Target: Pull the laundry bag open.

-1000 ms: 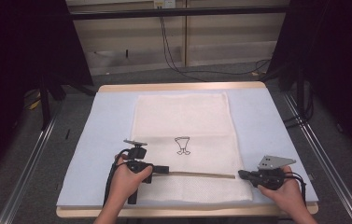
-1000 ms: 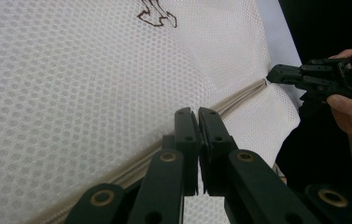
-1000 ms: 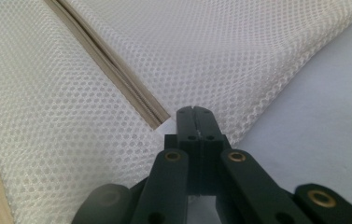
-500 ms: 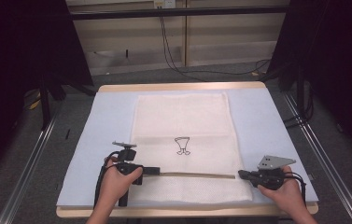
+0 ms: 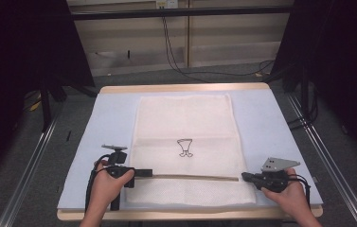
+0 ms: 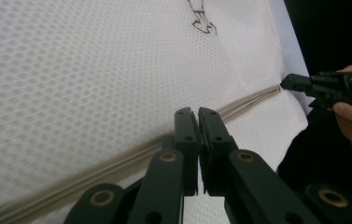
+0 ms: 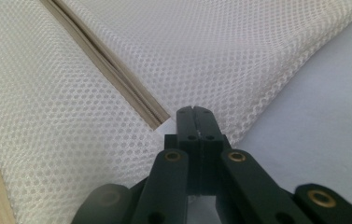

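Mesh laundry bag (image 5: 185, 142) lies flat at the middle of the desk (image 5: 271, 118) — light, limp, will bunch if pulled off-axis. Left gripper (image 5: 144, 173) jaws clenched at the zipper's (image 5: 190, 177) left end, apparently on the pull; right gripper (image 5: 245, 177) clenched on the bag's right end — hold there, never loose mesh.

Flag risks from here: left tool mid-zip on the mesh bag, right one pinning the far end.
1. The left tool is shut over the zipper on a very small hold; it may slip off.
2. The right tool pinches only the edge of the mesh bag at the zipper's end; if that lets go, the bag could slide or bunch.
3. Loose mesh beside the zipper could catch in it.
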A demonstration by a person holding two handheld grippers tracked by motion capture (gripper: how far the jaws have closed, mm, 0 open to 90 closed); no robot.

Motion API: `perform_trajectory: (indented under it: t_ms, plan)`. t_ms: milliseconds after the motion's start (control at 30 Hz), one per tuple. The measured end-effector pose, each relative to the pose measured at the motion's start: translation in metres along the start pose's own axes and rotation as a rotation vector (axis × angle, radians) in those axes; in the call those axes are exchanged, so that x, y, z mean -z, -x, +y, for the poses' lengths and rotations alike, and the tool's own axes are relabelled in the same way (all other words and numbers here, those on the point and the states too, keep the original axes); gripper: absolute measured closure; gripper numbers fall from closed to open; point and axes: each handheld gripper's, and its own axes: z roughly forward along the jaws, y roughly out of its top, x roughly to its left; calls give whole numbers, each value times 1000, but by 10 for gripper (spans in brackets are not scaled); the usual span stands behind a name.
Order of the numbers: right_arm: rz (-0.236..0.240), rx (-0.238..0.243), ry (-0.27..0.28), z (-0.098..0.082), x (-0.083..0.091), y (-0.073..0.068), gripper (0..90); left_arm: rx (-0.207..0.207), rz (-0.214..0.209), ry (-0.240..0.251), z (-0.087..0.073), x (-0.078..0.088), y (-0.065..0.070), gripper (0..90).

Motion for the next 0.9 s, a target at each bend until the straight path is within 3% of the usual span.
perform_trajectory:
  t_ms: [167,400,600,633,667,733,900]
  plan:
    - [1,0,-2,0,0,0,900,20,8,13,-2,9,-9,873]
    - [1,2,-3,0,0,0,900,8,29,19,-3,16,-9,875]
    - [1,1,-1,0,0,0,900,28,31,30,-4,24,-16,875]
    - [1,0,-1,0,0,0,900,12,40,27,-4,25,-18,874]
    - [0,1,-1,0,0,0,900,36,27,35,-4,26,-19,874]
    - [2,3,-3,0,0,0,900,34,37,35,-5,29,-22,874]
    - [4,1,0,0,0,0,900,73,40,50,-7,36,-28,874]
